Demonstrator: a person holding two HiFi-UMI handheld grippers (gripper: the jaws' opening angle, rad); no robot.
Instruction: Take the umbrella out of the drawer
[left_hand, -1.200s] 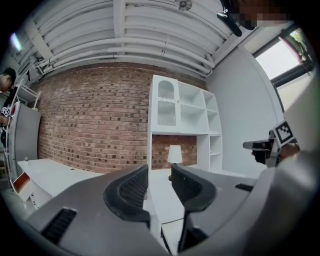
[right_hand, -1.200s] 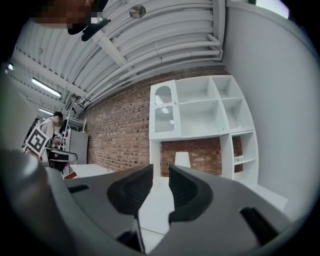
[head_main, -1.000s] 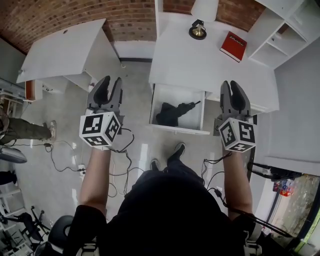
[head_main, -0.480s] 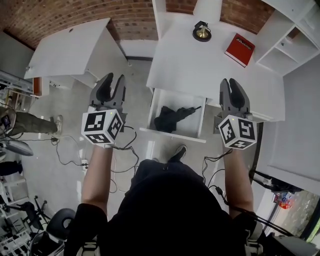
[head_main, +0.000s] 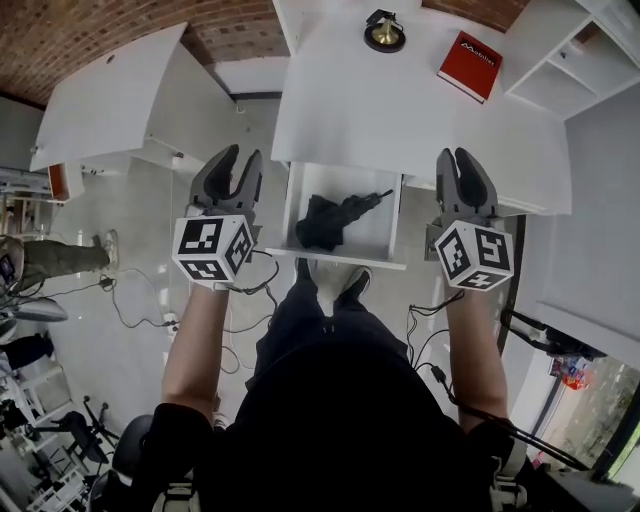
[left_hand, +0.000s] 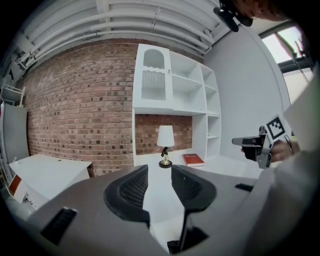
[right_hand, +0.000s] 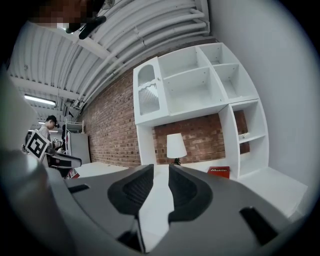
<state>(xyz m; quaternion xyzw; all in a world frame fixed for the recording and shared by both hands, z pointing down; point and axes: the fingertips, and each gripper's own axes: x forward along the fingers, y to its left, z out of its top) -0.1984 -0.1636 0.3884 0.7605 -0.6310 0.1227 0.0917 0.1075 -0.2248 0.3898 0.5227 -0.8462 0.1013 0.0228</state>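
Note:
A black folded umbrella (head_main: 325, 220) lies in the open white drawer (head_main: 335, 258) under the desk (head_main: 400, 110). My left gripper (head_main: 238, 155) hovers over the floor just left of the drawer. Its jaws stand a narrow gap apart with nothing between them, and in the left gripper view (left_hand: 159, 170) the desk top shows through the gap. My right gripper (head_main: 456, 153) hangs over the desk's front edge to the right of the drawer. Its jaws (right_hand: 156, 167) are also slightly apart and empty. Neither gripper touches the umbrella.
A small lamp (head_main: 384, 32) and a red book (head_main: 467, 65) sit on the desk. White shelves (head_main: 570, 50) rise at the right. A second white table (head_main: 110, 90) stands at the left, and cables (head_main: 250, 290) trail on the floor. My feet (head_main: 355, 285) stand at the drawer front.
Both grippers have moved forward and a little down, and now flank the open drawer. My feet have stepped up to the drawer front. The jaw gaps look the same.

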